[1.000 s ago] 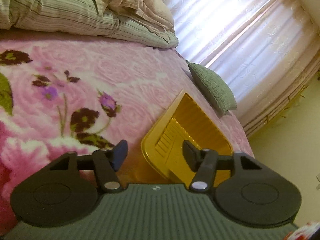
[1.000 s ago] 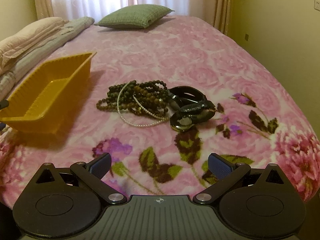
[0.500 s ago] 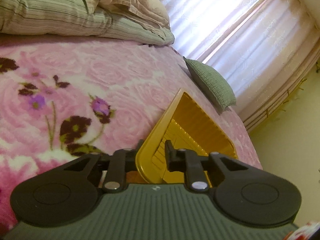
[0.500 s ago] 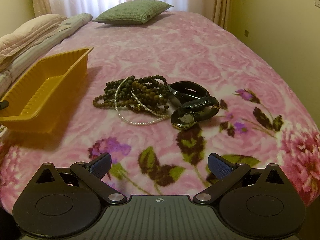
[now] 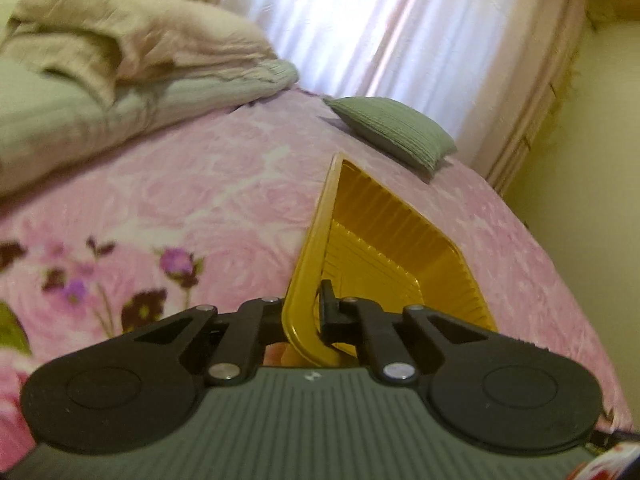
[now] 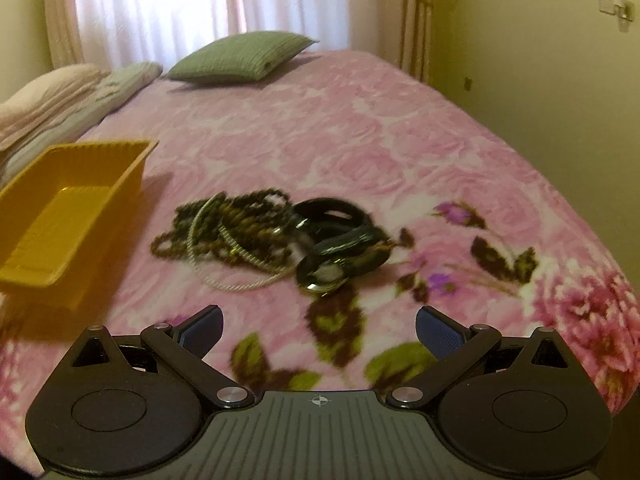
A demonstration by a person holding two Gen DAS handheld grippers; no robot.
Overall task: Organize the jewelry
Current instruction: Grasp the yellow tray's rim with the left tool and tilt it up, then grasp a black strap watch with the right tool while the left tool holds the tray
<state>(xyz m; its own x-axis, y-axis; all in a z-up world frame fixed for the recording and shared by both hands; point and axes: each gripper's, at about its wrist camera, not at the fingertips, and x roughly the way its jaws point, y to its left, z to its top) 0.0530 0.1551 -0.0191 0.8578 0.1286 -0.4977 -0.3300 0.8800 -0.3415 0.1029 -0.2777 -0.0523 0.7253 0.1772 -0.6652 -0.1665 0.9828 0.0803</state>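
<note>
A yellow ribbed plastic tray [image 5: 384, 232] lies on the pink floral bedspread. My left gripper [image 5: 306, 312] is shut on the tray's near rim, one finger inside and one outside, and the tray looks tilted up at that end. In the right wrist view the same tray [image 6: 68, 208] sits at the left. A heap of jewelry lies mid-bed: dark bead necklaces [image 6: 240, 228], a white pearl strand [image 6: 240, 284] and black watches [image 6: 340, 236]. My right gripper [image 6: 318, 332] hangs open in front of the heap, nothing between its fingers.
A green cushion [image 6: 244, 56] lies at the far end by the curtained window. Folded blankets and pillows [image 5: 120, 76] are stacked along the left side of the bed. A yellow wall runs close along the bed's right edge.
My left gripper closed from wide open onto the tray's near rim, then rose and rolled, lifting that end. The right gripper stayed open and nearly still.
</note>
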